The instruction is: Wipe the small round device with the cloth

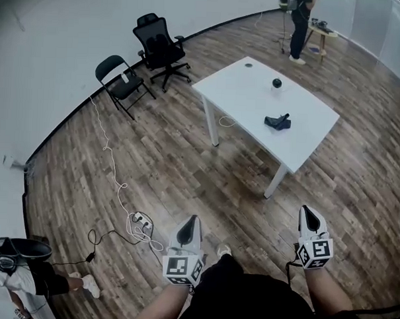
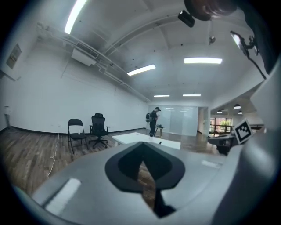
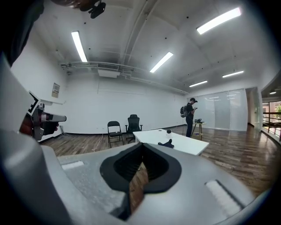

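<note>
- Device (image 1: pixel 277 83) — small, dark, ball-shaped — sits on the flat white table (image 1: pixel 307 137), well ahead of the 2 grippers.
- Cloth (image 1: pixel 278 122), dark and crumpled, lies nearer them.
- Left gripper (image 1: pixel 193 221), right gripper (image 1: pixel 307 213) — jaws closed, empty.

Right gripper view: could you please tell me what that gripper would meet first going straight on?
Nothing near. Past wooden floor, the shut right gripper would probably reach the white rectangular table first, near the dark crumpled cloth; depth is unclear.
</note>
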Demonstrator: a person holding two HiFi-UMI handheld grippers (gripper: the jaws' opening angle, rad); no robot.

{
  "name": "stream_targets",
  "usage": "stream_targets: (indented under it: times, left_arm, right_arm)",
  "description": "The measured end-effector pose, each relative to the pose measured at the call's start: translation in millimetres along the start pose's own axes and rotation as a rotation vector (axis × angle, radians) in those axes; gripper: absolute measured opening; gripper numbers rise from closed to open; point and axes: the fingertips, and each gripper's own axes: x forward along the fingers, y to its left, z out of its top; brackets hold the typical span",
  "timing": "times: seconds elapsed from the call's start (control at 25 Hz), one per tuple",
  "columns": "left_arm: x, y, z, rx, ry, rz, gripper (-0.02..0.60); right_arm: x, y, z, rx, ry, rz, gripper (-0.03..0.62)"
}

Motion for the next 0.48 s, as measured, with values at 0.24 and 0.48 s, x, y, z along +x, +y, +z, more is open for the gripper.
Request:
stream_targets:
  times: [0.24,0.48]
  left_arm:
    - [59.1,58.4,48.7,0.046,-0.054,-0.02,0.006]
    - [93.8,70.4,48.2,0.174,-0.071,-0.064,0.006]
  right_arm:
    - [91.5,33.3,36.9,0.026,-0.043,0.033,0.002]
    - [126.9,58.2,42.0,-0.026,-0.064,0.073,0.002]
